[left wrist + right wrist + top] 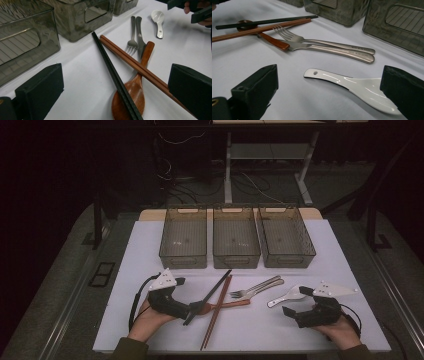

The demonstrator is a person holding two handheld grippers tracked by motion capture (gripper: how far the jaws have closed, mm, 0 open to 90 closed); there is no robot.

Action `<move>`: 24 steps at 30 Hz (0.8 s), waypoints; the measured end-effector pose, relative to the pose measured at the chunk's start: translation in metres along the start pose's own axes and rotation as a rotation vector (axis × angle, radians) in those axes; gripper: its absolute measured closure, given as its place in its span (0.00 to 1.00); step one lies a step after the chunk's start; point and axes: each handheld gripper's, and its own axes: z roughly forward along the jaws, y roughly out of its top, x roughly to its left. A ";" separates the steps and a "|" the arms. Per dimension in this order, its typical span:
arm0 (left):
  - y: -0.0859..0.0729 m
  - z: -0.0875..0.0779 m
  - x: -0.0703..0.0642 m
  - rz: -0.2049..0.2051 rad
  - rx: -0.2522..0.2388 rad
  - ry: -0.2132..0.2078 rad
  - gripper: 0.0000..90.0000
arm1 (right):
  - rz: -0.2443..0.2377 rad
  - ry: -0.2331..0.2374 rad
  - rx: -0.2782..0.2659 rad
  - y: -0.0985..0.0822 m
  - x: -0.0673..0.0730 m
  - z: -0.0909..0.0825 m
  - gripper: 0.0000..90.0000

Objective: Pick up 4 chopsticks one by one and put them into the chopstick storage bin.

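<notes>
Glossy wooden spoon (132, 92) under slim black chopsticks (113, 75), beside smooth steel fork (132, 35).

The room is dim, its walls lost in darkness. A white counter (150, 245) stands on grey carpeted floor (60, 270). Behind it, a pale desk frame (265, 155) rises, with loose cables (175, 175) trailing beneath it.
</notes>
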 end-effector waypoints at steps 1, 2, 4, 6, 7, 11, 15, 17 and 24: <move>0.000 0.000 0.000 0.000 0.002 0.000 0.00 | 0.003 0.001 -0.004 0.000 0.000 0.000 0.02; 0.000 0.000 0.000 0.001 0.003 0.003 0.00 | 0.004 0.003 -0.006 0.000 0.000 0.000 0.01; 0.001 0.000 0.000 -0.001 0.005 0.008 0.00 | 0.001 0.003 -0.006 0.000 0.000 0.000 0.01; 0.002 -0.001 -0.001 -0.004 -0.002 0.016 0.00 | 0.001 0.005 -0.005 0.000 0.000 0.000 0.02; 0.002 -0.002 -0.002 -0.001 -0.004 0.015 0.02 | -0.002 0.002 0.001 0.000 0.000 -0.001 0.02; 0.003 -0.001 -0.002 0.003 0.000 0.017 0.05 | 0.001 -0.004 -0.012 0.001 0.001 -0.002 0.02; 0.005 0.001 -0.003 -0.003 -0.010 0.020 0.12 | 0.006 -0.009 -0.013 0.001 0.000 -0.002 0.02; 0.006 0.003 -0.004 -0.010 -0.004 0.019 0.19 | 0.005 -0.010 -0.015 0.000 -0.001 -0.003 0.02; 0.009 0.010 -0.011 -0.007 0.019 -0.028 0.40 | 0.010 -0.009 -0.010 0.000 -0.001 -0.003 0.02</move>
